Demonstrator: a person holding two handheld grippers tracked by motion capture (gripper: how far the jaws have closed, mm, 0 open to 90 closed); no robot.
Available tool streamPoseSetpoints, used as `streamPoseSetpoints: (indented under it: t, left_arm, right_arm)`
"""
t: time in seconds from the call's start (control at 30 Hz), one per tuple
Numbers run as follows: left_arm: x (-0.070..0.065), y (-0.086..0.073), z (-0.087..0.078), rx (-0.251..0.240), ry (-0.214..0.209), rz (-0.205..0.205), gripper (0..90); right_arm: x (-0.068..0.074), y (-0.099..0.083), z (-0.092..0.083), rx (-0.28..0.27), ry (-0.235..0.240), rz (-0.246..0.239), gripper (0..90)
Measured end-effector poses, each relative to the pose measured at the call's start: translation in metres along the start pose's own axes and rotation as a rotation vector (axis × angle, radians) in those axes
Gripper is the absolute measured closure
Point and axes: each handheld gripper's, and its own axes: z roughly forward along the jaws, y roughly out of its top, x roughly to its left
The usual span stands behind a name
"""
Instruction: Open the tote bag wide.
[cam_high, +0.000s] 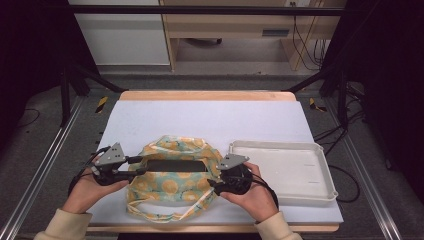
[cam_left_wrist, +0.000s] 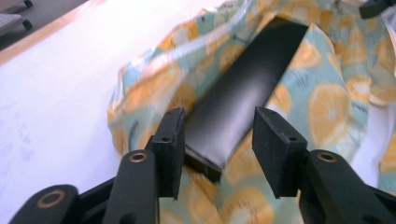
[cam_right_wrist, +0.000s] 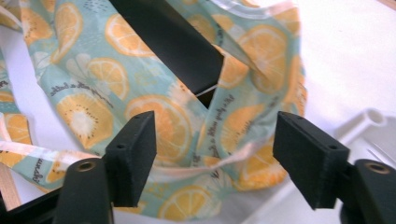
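Note:
A teal cloth bag (cam_high: 170, 189) printed with orange citrus slices lies on the white mat near the front of the table. A long flat black box (cam_high: 175, 165) sticks out of its mouth and lies across it. My left gripper (cam_high: 140, 166) is at the box's left end. In the left gripper view the box (cam_left_wrist: 247, 88) ends between the jaws of that gripper (cam_left_wrist: 217, 140), which is open, and the right pad stands clear of the box. My right gripper (cam_right_wrist: 215, 144) is open wide over the bag's cloth (cam_right_wrist: 93, 84), just short of the box's other end (cam_right_wrist: 173, 42).
A shallow white tray (cam_high: 320, 197) sits to the right of the bag, close to my right hand. The bag's handles (cam_high: 160, 215) trail toward the table's front edge. White mat (cam_high: 200, 120) stretches behind the bag.

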Motion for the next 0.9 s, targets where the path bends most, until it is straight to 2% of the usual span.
streamPoseSetpoints:
  t: [0.13,0.2,0.4,0.57,0.6,0.8,0.9]
  left_arm:
    - [0.007,0.01,0.013,0.035,-0.009,0.035,59.4]
    - [0.011,0.012,0.019,0.051,-0.016,0.052,59.9]
    - [0.016,0.017,0.028,0.075,-0.036,0.06,58.8]
    - [0.014,0.023,0.031,0.094,-0.049,0.084,56.5]
    - [0.014,0.025,0.031,0.11,-0.054,0.101,55.6]
    - [0.014,0.029,0.038,0.167,-0.089,0.148,48.6]
    - [0.012,0.031,0.041,0.21,-0.102,0.193,43.6]
  right_arm:
    - [-0.002,-0.004,-0.008,-0.016,-0.019,0.014,26.1]
    - [-0.003,-0.008,-0.013,-0.025,-0.029,0.029,21.6]
    - [-0.012,-0.015,-0.02,-0.052,-0.045,0.082,13.9]
    - [-0.018,-0.019,-0.025,-0.073,-0.061,0.101,12.0]
    - [-0.018,-0.02,-0.025,-0.073,-0.062,0.101,12.1]
    - [-0.024,-0.027,-0.029,-0.074,-0.077,0.129,12.3]
    - [-0.027,-0.031,-0.034,-0.082,-0.089,0.143,12.3]
